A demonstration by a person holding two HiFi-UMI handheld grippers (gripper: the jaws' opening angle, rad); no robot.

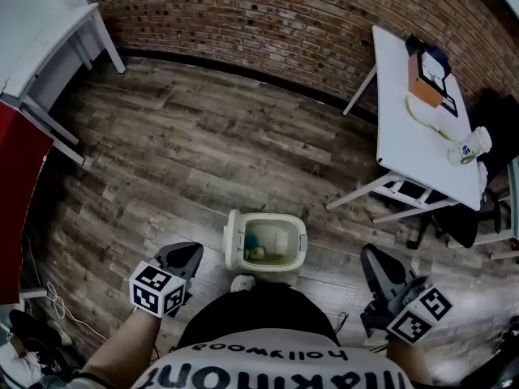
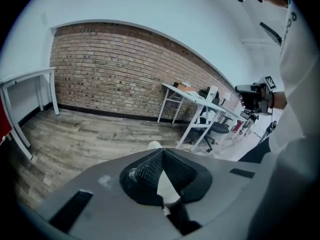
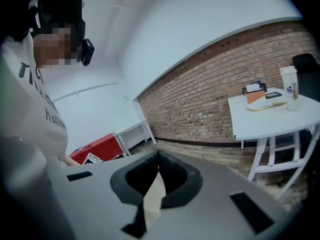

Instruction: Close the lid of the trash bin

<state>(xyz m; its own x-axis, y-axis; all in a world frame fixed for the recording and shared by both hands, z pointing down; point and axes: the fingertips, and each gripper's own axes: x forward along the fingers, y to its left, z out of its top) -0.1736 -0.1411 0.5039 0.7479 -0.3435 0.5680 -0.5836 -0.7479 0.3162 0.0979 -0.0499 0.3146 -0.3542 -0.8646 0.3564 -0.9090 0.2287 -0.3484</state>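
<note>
In the head view a small cream trash bin (image 1: pixel 272 250) stands on the wooden floor just in front of me. Its lid (image 1: pixel 233 239) is swung up on the bin's left side, and rubbish shows inside. A small white object (image 1: pixel 242 283) lies at the bin's near foot. My left gripper (image 1: pixel 192 253) hangs left of the bin and my right gripper (image 1: pixel 370 254) to its right, both apart from it. In each gripper view the jaws meet at the tips, left gripper (image 2: pixel 161 152) and right gripper (image 3: pixel 159 155), with nothing between them.
A white table (image 1: pixel 405 112) with a cup, a box and a shoe stands at the right, a dark chair (image 1: pixel 462 221) beside it. Another white table (image 1: pixel 49 31) and a red cabinet (image 1: pixel 16 185) are at the left. A brick wall (image 1: pixel 268 14) runs along the back.
</note>
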